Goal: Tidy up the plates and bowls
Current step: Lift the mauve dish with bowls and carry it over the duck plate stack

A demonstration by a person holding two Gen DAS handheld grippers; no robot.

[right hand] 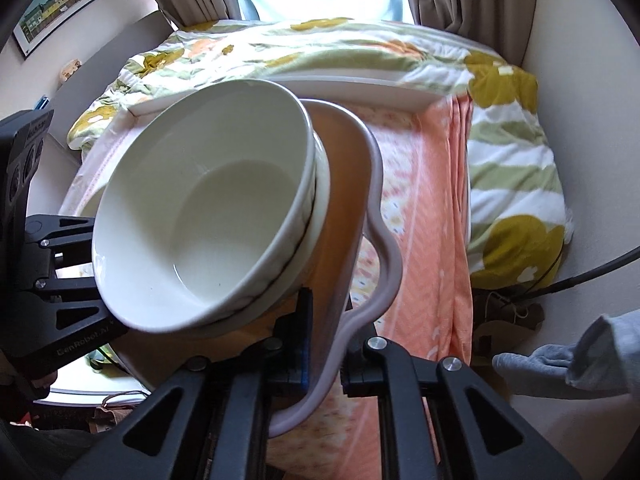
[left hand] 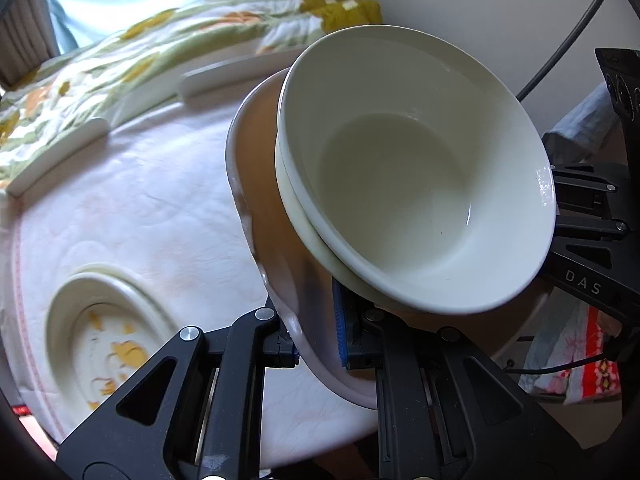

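Two white bowls (left hand: pixel 404 184) sit nested on a shallow dish with a wavy pale rim (left hand: pixel 240 168) and a tan inside. The dish hangs tilted above the table. My left gripper (left hand: pixel 318 336) is shut on its near rim, a blue pad pressed against the inside. In the right wrist view the nested bowls (right hand: pixel 208 208) fill the left half, and my right gripper (right hand: pixel 326 348) is shut on the opposite side of the wavy rim (right hand: pixel 378 188). A cream bowl with yellow markings (left hand: pixel 108 340) stands on the white cloth, lower left.
Long white trays (left hand: pixel 224 76) lie at the table's far edge, one showing in the right wrist view (right hand: pixel 340 84). An orange cloth (right hand: pixel 432 208) drapes the table's side. A flowered quilt (right hand: pixel 516 160) lies beyond. A grey sleeve (right hand: pixel 568 364) reaches in at lower right.
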